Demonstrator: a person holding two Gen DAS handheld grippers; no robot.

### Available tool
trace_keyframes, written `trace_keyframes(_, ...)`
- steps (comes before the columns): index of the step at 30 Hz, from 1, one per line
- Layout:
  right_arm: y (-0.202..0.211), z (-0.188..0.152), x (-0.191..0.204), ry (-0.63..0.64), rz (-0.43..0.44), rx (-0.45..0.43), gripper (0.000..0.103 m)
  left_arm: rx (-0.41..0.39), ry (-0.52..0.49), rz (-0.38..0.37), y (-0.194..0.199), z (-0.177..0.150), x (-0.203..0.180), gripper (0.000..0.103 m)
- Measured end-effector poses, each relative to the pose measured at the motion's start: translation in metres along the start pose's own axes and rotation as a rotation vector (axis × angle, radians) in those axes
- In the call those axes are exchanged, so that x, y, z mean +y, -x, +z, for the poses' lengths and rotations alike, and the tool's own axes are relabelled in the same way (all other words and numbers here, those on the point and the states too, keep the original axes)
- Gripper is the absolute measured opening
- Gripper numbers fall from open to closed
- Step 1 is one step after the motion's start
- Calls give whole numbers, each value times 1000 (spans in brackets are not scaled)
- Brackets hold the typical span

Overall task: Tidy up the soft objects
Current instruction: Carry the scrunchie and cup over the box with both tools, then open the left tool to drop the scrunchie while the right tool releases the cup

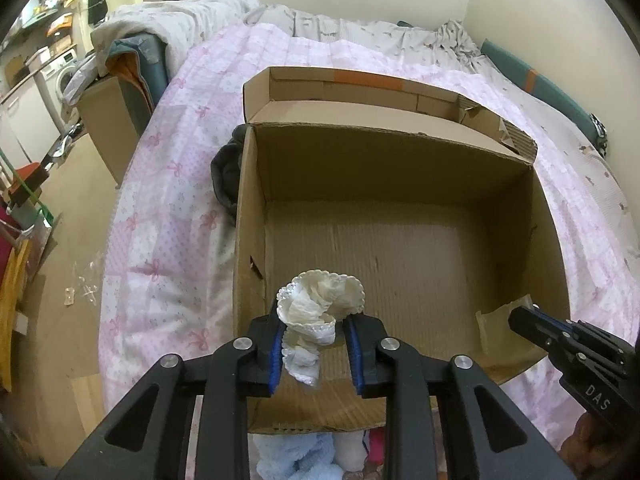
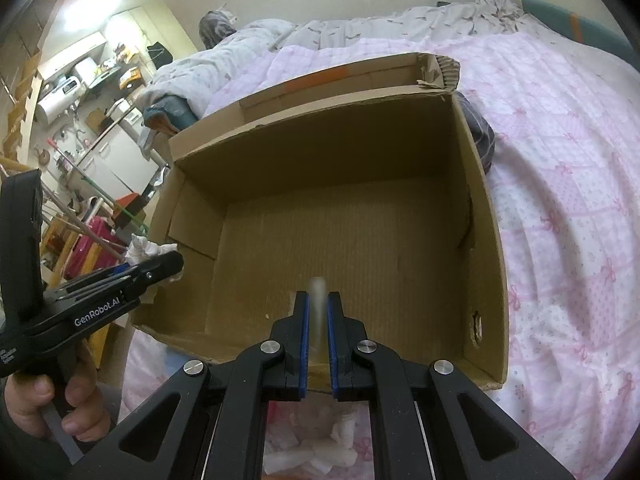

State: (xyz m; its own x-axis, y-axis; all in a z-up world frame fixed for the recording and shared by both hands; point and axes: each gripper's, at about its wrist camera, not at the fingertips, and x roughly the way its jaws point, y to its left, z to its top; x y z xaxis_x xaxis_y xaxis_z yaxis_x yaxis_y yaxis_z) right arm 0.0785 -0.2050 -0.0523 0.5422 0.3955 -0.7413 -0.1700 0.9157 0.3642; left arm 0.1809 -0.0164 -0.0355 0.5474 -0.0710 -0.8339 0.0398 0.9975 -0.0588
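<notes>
Left gripper (image 1: 313, 344) pinches white scalloped cloth (image 1: 316, 316) over the near wall of cardboard box (image 1: 256, 208); carry farther in before releasing; right gripper (image 2: 318, 334) nips the box's near flap.

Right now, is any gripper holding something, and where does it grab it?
The left gripper pinches a white frilly cloth around its lower middle, over the cardboard box. The right gripper is shut on something thin and blurry; I cannot tell what.

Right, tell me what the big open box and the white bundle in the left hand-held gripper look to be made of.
Big open brown box: corrugated cardboard, matte; ribbed floor, torn fluted edge. Crumpled white bundle in the left hand-held gripper: thin soft fabric, probably, with scalloped lace-like trim; could be paper.
</notes>
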Motion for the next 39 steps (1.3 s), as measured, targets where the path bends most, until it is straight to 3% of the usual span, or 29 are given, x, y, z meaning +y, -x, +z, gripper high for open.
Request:
trace_keyframes(3,-2,3,1,-5,-5,1,10,-11,3,-2,4,0,-1,45)
trace_keyframes(9,-4,4,1,-10,-26,0,10,-37,-12,-21,9,0,-6,68)
trace_keyframes(16,-4,4,0,-19,-30,-3,11,-42,-40,-1,10,-1,-11,70)
trace_keyframes(19,-3,4,2,-13,-19,-12,20,-40,-35,-5,10,-1,-11,70)
trace_keyframes(22,0,4,4,0,-22,-37,50,-40,-34,-3,11,-1,-11,70)
trace_keyframes(23,3,4,5,-2,-13,-54,74,-42,-36,-1,11,-1,-11,70)
trace_keyframes(24,7,5,5,-3,-4,-78,84,-45,-39,1,11,-1,-11,70)
trace_keyframes(27,17,7,9,16,5,-132,87,-48,-43,6,11,-2,-11,70)
trace_keyframes(39,21,7,9,10,-9,-131,87,-75,-29,16,25,-4,-6,70)
